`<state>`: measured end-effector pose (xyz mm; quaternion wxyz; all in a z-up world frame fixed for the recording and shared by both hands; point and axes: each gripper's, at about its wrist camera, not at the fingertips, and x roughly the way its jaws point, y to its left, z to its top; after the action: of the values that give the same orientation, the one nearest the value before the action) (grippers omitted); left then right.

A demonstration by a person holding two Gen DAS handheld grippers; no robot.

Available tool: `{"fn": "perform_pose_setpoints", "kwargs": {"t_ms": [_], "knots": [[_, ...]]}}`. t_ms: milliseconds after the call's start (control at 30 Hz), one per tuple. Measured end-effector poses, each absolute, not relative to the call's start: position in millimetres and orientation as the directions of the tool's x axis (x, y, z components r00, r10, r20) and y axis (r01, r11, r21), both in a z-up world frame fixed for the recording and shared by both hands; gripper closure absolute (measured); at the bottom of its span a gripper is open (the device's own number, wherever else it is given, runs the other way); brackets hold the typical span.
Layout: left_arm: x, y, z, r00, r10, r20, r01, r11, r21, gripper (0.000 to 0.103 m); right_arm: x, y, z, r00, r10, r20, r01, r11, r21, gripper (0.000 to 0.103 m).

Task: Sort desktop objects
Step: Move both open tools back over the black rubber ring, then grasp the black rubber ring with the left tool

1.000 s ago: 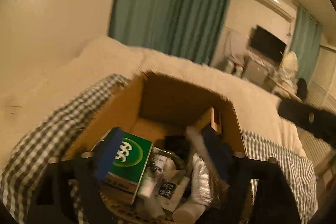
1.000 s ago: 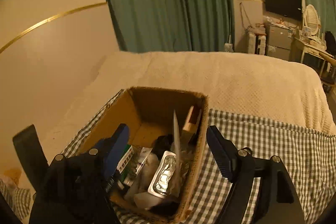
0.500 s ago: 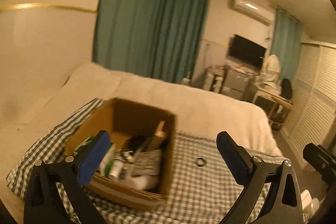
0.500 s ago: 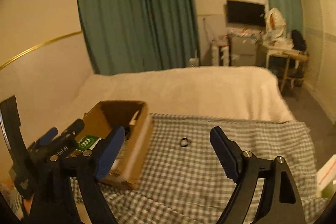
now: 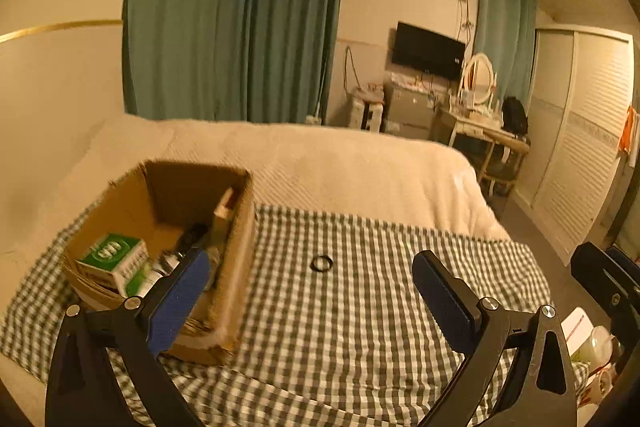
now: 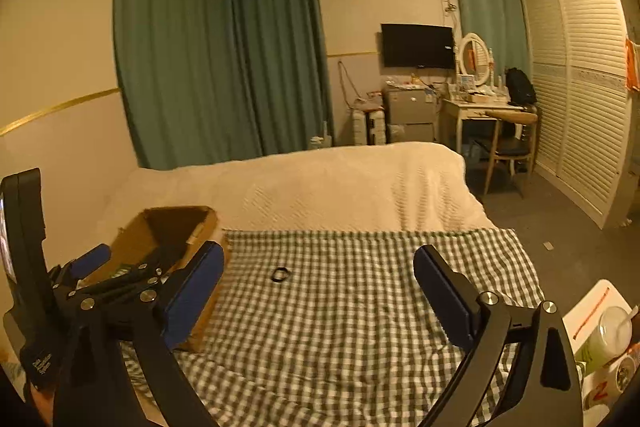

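**Ring on the cloth, box nearly full**

Ring [image 5: 321, 263] is the one loose item: a small dark band lying flat on the checked cloth [image 5: 360, 327], apart from the box [image 5: 240, 247], which stands at about 9 o'clock from it in the left wrist view. In the right wrist view the ring [image 6: 280, 274] sits just above centre, between the two fingers' lines of sight.

It looks very light and thin, probably rubbery or plastic, though the material is too small to tell. Lying flat on soft fabric, it offers little height to pinch; my guess is that the best hold is across its width, fingertips pressed slightly into the cloth so the pads close on opposite sides of the rim. It could skid or flip if caught on one edge only, and the cloth may bunch up with it.

The box is open-topped cardboard and holds a green-and-white carton [image 5: 114, 259] at its near left, a pale upright piece against the right wall, and dark items in between that are too blurred to name.

Left gripper [image 5: 312, 291] has its jaws spread wide, holding nothing. Right gripper [image 6: 318, 289] is likewise spread and empty.
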<state>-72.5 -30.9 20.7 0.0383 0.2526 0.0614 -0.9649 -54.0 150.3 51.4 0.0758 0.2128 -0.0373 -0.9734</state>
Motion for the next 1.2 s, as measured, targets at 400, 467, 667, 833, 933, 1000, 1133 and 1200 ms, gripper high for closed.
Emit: {"fn": "perform_pose_setpoints", "kwargs": {"t_ms": [400,467,667,833,933,1000,1133,1200], "knots": [[-166.5,-11.9,-111.0,-0.742,0.012,-0.67,0.079,-0.991,-0.106,0.0,-138.6,167.3,-62.7,-0.83,-0.072,-0.553,0.015,-0.994,0.106,0.007],[-191.2,-12.0,-127.6,-0.729,0.006,-0.684,0.071,-0.994,-0.085,0.0,-161.5,166.7,-87.4,-0.807,-0.069,-0.586,-0.001,-0.993,0.119,0.007],[-258.3,-21.9,-164.5,-0.73,-0.029,-0.683,0.109,-0.991,-0.075,0.0,-240.0,158.9,-145.3,-0.758,-0.067,-0.649,-0.011,-0.993,0.116,0.007],[-303.4,-23.2,-210.0,-0.666,-0.035,-0.746,0.137,-0.988,-0.076,0.0,-294.1,149.2,-177.6,-0.749,-0.02,-0.662,-0.036,-0.997,0.072,0.007],[-298.9,-24.6,-211.6,-0.711,-0.025,-0.703,0.135,-0.986,-0.102,0.032,-307.1,144.8,-211.7,-0.734,0.026,-0.678,-0.073,-0.996,0.042,0.007],[-298.5,-27.4,-208.3,-0.718,0.001,-0.696,0.122,-0.984,-0.127,0.07,-308.0,149.8,-228.6,-0.728,0.026,-0.685,-0.095,-0.994,0.063,0.007],[-290.9,-34.5,-200.5,-0.72,0.045,-0.692,0.108,-0.979,-0.175,0.1,-305.2,151.7,-228.2,-0.738,0.034,-0.674,-0.098,-0.994,0.057,0.007],[-281.1,-32.1,-195.3,-0.722,0.045,-0.691,0.085,-0.985,-0.153,0.101,-302.6,155.6,-226.6,-0.738,0.033,-0.674,-0.106,-0.992,0.067,0.007]]}}
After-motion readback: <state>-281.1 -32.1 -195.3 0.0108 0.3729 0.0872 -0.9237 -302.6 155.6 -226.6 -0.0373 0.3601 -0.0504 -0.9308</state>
